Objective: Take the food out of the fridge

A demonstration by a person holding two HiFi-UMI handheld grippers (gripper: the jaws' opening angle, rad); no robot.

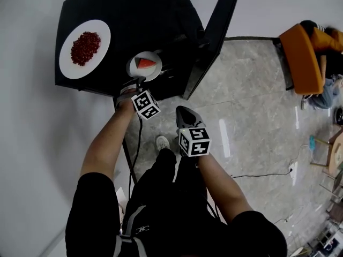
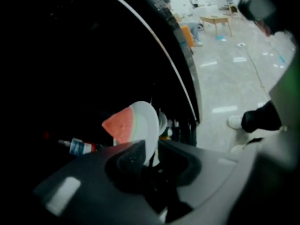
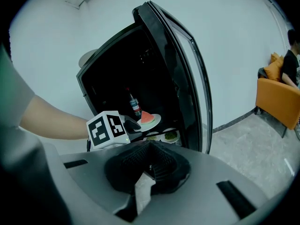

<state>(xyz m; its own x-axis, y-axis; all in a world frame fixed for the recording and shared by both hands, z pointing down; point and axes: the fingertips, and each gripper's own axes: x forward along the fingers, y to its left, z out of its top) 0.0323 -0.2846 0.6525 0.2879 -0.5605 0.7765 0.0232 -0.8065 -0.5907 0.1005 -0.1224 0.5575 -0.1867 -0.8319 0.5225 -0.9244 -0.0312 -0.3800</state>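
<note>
While the plate [image 1: 133,68] is round, the watermelon [image 1: 145,63] is wedge-shaped

Black short-sleeved top [image 1: 96,208], black trousers [image 1: 161,181] with a tiny white logo, white shoe [image 1: 162,142] mid-frame

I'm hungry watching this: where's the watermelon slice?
Head view, left of centre: the watermelon slice lies on a small white plate held by the left gripper at the fridge opening.

Fridge door [image 3: 185,78] open beside opening; bottle [image 3: 135,106] behind plate [image 3: 152,122]
</note>
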